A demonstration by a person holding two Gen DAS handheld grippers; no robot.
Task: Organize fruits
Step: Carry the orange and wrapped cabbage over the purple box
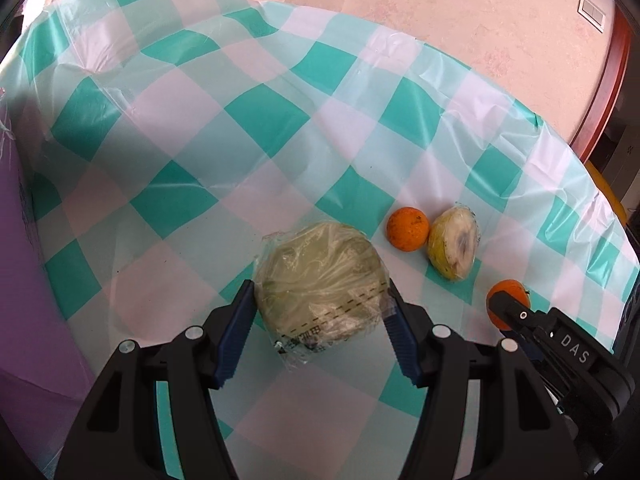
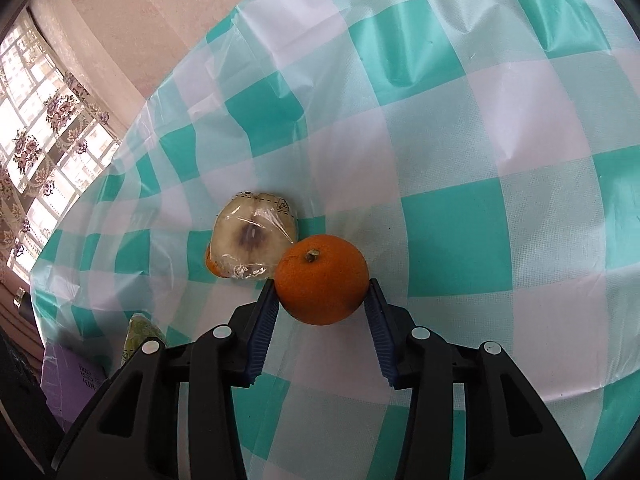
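My left gripper (image 1: 320, 300) is shut on a plastic-wrapped cabbage (image 1: 320, 280), its blue pads against both sides, just above the checked tablecloth (image 1: 200, 160). My right gripper (image 2: 322, 294) is shut on an orange (image 2: 322, 280); it also shows in the left wrist view (image 1: 510, 304). A wrapped cut half fruit (image 2: 252, 244) lies just behind that orange, also seen in the left wrist view (image 1: 454, 242). A second orange (image 1: 407, 228) sits touching the half fruit's left side; only its edge (image 2: 211, 265) shows in the right wrist view.
A purple box (image 1: 24, 280) stands at the table's left edge, also in the right wrist view (image 2: 76, 380). A pink wall (image 1: 440, 8) and wooden door frame (image 1: 600, 92) lie beyond the table. A curtained window (image 2: 40, 140) is at the far left.
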